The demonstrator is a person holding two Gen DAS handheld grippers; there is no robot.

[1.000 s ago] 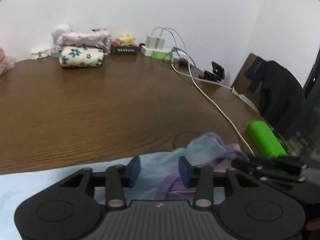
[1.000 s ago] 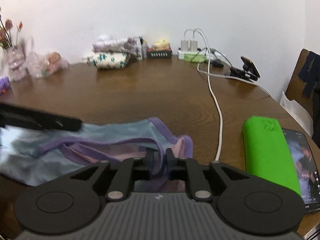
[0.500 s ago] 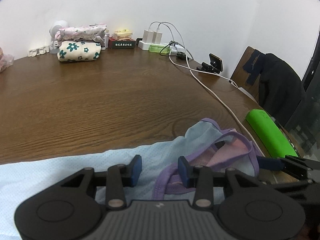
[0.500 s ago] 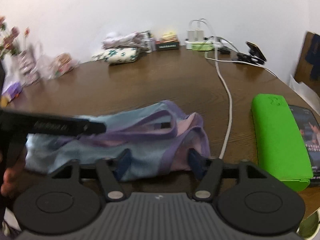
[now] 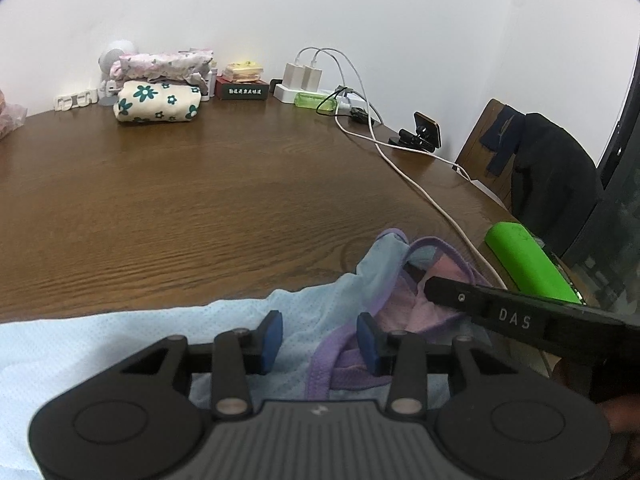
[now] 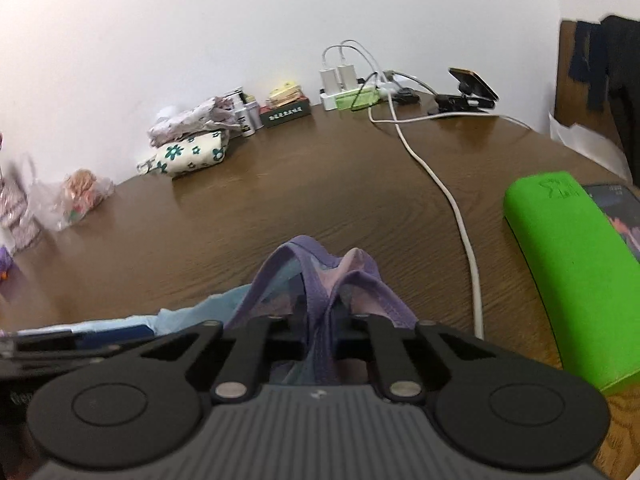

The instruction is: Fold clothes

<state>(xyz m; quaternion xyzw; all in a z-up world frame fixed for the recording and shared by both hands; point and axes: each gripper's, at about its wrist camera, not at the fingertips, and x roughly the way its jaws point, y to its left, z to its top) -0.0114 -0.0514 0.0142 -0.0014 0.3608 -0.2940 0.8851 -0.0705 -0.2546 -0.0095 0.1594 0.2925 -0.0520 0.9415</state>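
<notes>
A brown wooden table (image 5: 200,208) runs to a white wall; folded floral clothes (image 5: 156,106), chargers and a white cable (image 5: 420,196) lie along the far side, well apart from my work area.

Left wrist view: my left gripper (image 5: 318,336) hovers low over the pale blue garment (image 5: 240,320), its blue pads wide apart with nothing between them. I judge it is parked there to pin or catch the flat panel. The garment lies at the near edge, its purple-trimmed end (image 5: 400,264) bunched toward the green case (image 5: 528,264). The right gripper's finger crosses that end from the right.

Right wrist view: my right gripper (image 6: 320,316) is closed on the purple trim (image 6: 316,280), which rises in a pinched ridge above the jaws. That grip suits carrying this end over the blue panel. The cable runs just beside the cloth, a snag risk.
</notes>
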